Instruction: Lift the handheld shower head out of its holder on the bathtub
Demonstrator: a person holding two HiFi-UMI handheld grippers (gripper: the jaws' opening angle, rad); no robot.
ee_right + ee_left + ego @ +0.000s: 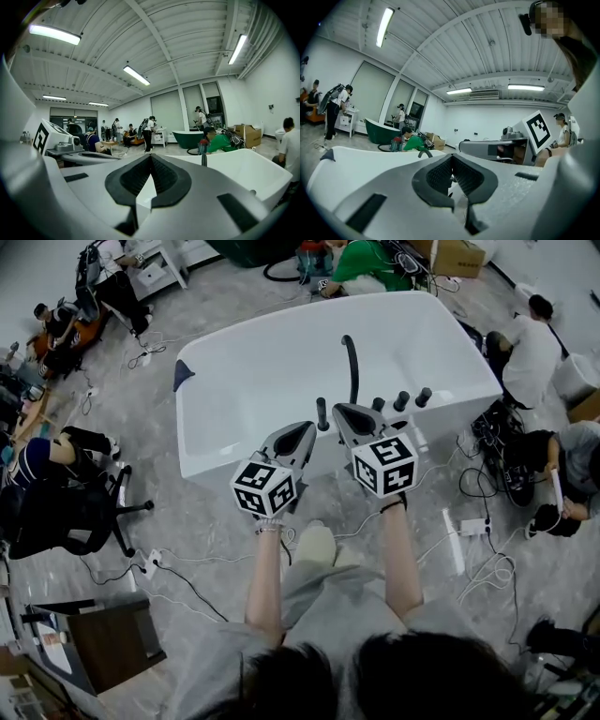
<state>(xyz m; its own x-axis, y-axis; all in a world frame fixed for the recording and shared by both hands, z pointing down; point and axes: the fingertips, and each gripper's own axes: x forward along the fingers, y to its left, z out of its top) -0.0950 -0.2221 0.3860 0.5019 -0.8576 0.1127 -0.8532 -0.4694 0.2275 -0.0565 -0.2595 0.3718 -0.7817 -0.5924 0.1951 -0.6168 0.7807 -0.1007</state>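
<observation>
A white bathtub (281, 371) stands in front of me. On its near rim a short black handheld shower head (322, 413) stands upright in its holder, beside a tall curved black spout (352, 367) and three black knobs (401, 400). My left gripper (307, 428) hovers just left of the shower head, its jaws shut and empty (451, 158). Just right of the shower head, the right gripper (341, 412) is also shut with nothing in it (151, 157). Neither gripper touches the shower head. Both point nearly level across the tub.
Several people sit or stand around the tub, one close at its right end (525, 348). Cables and a power strip (473, 526) lie on the floor to the right. An office chair (94, 512) is at the left. A dark green tub (192, 137) stands farther back.
</observation>
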